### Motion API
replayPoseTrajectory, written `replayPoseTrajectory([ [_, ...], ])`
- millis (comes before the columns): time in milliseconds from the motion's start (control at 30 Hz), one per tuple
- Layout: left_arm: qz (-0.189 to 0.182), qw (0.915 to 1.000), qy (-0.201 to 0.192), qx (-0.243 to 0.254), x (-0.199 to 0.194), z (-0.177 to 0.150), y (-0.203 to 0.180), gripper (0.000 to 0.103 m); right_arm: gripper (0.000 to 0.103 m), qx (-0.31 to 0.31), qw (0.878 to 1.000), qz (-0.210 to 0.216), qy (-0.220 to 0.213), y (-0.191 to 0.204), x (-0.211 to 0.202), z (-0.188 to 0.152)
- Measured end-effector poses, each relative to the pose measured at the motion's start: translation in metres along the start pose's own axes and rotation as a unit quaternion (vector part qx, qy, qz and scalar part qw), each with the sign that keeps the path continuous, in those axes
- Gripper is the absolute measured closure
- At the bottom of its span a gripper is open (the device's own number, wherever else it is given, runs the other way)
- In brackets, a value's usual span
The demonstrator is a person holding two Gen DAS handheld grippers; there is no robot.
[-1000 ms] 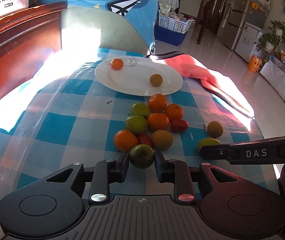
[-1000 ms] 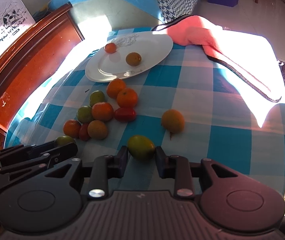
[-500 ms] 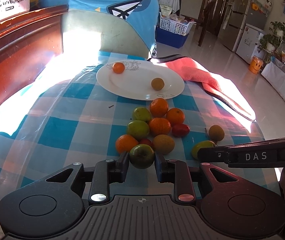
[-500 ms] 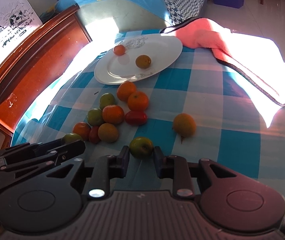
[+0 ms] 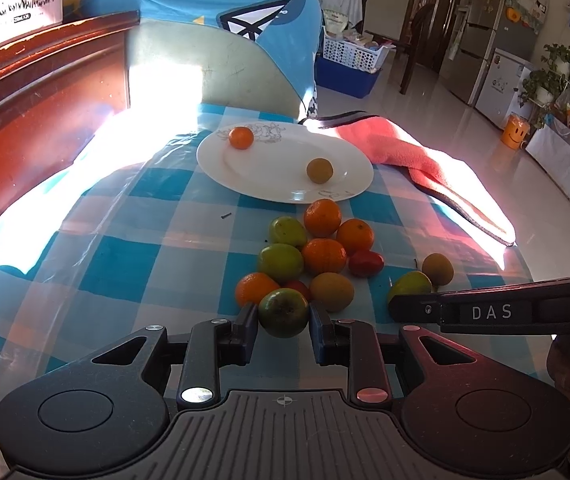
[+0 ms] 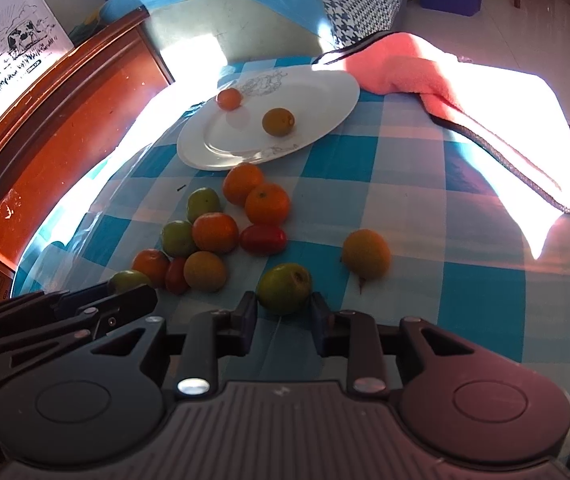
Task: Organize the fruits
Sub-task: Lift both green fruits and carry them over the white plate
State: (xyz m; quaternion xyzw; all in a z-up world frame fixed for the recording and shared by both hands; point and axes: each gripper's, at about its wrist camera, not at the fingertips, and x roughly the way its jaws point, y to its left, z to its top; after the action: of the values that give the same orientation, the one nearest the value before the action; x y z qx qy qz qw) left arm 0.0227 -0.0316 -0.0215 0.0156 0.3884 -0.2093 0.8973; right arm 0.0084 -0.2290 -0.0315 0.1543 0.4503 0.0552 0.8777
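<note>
My left gripper point(image 5: 283, 314) is shut on a green fruit point(image 5: 283, 312) and holds it above the near edge of the fruit pile point(image 5: 321, 254). My right gripper point(image 6: 283, 306) is shut on another green fruit point(image 6: 283, 288) near the table's front; it also shows in the left wrist view point(image 5: 409, 284). A white plate point(image 5: 269, 176) lies farther back with a small orange point(image 5: 241, 137) and a brownish fruit point(image 5: 319, 170) on it. The pile holds several oranges, green fruits and red ones. A lone yellow-brown fruit point(image 6: 366, 254) lies right of the pile.
A pink cloth point(image 5: 401, 156) lies over the table's right side. A chair back with a blue cover point(image 5: 221, 48) stands behind the plate. A dark wooden headboard point(image 5: 25, 112) runs along the left. The checked tablecloth point(image 5: 133, 248) drops off at the right edge.
Both grippers have lifted and pulled back a little with their green fruits. The right gripper's fruit has come off the cloth; the pile and plate have not moved.
</note>
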Motion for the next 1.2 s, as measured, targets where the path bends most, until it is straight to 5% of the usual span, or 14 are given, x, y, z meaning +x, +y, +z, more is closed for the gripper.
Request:
replayPoseTrajectory([
  [267, 0.003, 1.0, -0.005, -0.003, -0.003, 0.003, 0.002, 0.078, 0.088, -0.001, 1.0, 0.001, -0.008, 0.002, -0.001, 0.002],
  [600, 0.005, 0.9999, -0.009, -0.001, -0.003, 0.005, 0.0, 0.078, 0.073, 0.03, 0.999, -0.007, -0.02, -0.002, 0.006, 0.012],
  [933, 0.003, 0.9997, -0.022, -0.011, -0.006, 0.026, 0.01, 0.078, 0.076, 0.017, 1.0, -0.012, -0.013, 0.008, 0.01, 0.015],
  [1200, 0.0, 0.9993, -0.037, -0.006, 0.0, 0.058, 0.016, 0.078, 0.076, -0.034, 0.998, 0.019, -0.057, 0.025, -0.016, 0.051],
])
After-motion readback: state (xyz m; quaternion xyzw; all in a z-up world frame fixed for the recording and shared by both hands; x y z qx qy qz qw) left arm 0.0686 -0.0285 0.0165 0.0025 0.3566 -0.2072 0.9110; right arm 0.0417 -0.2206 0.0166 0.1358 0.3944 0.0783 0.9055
